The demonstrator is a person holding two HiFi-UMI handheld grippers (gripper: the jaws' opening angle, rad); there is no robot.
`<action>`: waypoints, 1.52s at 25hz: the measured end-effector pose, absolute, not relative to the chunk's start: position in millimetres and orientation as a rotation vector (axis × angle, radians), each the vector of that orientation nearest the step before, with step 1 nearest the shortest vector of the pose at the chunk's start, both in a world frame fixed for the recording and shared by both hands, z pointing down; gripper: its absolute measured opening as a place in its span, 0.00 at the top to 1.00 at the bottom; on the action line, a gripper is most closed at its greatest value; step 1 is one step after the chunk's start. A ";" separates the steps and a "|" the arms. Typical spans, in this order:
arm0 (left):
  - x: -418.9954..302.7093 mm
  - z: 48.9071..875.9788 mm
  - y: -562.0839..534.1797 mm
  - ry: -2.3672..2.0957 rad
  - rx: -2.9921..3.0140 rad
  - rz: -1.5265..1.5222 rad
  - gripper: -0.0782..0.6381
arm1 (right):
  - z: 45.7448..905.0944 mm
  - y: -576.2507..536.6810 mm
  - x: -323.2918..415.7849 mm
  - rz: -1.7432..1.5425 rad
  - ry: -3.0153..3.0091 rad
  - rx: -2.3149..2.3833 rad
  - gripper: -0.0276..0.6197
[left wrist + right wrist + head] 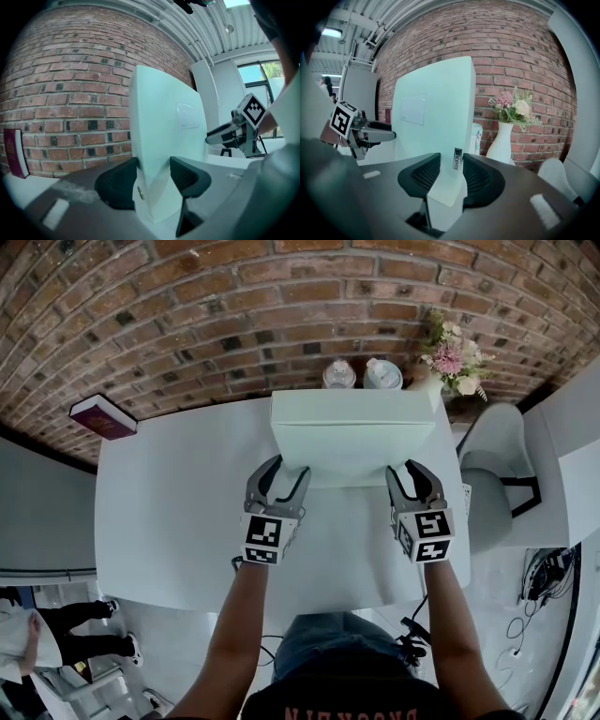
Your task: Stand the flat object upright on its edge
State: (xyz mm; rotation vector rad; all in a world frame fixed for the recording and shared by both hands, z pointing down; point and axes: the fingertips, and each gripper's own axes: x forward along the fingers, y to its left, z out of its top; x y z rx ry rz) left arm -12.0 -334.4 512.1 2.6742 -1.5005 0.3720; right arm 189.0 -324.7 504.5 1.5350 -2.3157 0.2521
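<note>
**Case upright between both grippers, set-down next**

The pale mint flat rectangular case [352,432] stands on end over the white table [169,521], broad face towards the person. The left gripper [289,468] is clamped on its lower left corner and the right gripper [405,468] on its lower right corner. In each gripper view the two dark pads press on either side of the thin edge. I judge the tilting-up done and the placing in hand. Whether the bottom edge touches the table yet, no view shows.

The next move calls for seating that edge flat, then letting go with both sides evenly, or the tall case may topple.

Behind it, a white ceramic vase [501,143] holds pink and cream flowers [513,107]. Two round lidded jars [339,376] sit beside it – contents unclear – and the case itself is closed
</note>
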 end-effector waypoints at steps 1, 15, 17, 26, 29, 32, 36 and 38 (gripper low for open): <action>-11.8 512.5 -333.8 -1.494 2.672 0.372 0.57 | 504.7 -324.5 189.2 0.253 -2.315 1.535 0.74; -8.8 517.9 -321.4 -1.415 2.671 0.429 0.57 | 510.1 -315.8 191.0 0.261 -2.283 1.512 0.74; -9.6 519.5 -320.3 -1.420 2.664 0.458 0.57 | 510.4 -315.1 191.3 0.264 -2.280 1.511 0.74; -10.2 529.2 -315.0 -1.373 2.649 0.567 0.58 | 510.1 -315.5 193.2 0.274 -2.251 1.519 0.72; -11.5 528.3 -310.6 -1.380 2.643 0.556 0.57 | 508.7 -313.9 193.9 0.273 -2.240 1.534 0.73; -12.4 526.3 -307.5 -1.395 2.638 0.548 0.58 | 506.6 -311.5 197.1 0.271 -2.238 1.554 0.73; -12.7 519.6 -301.7 -1.423 2.633 0.524 0.58 | 499.8 -303.9 199.8 0.267 -2.259 1.553 0.73; -11.6 512.8 -297.9 -1.442 2.630 0.494 0.58 | 495.2 -298.4 201.5 0.260 -2.268 1.552 0.73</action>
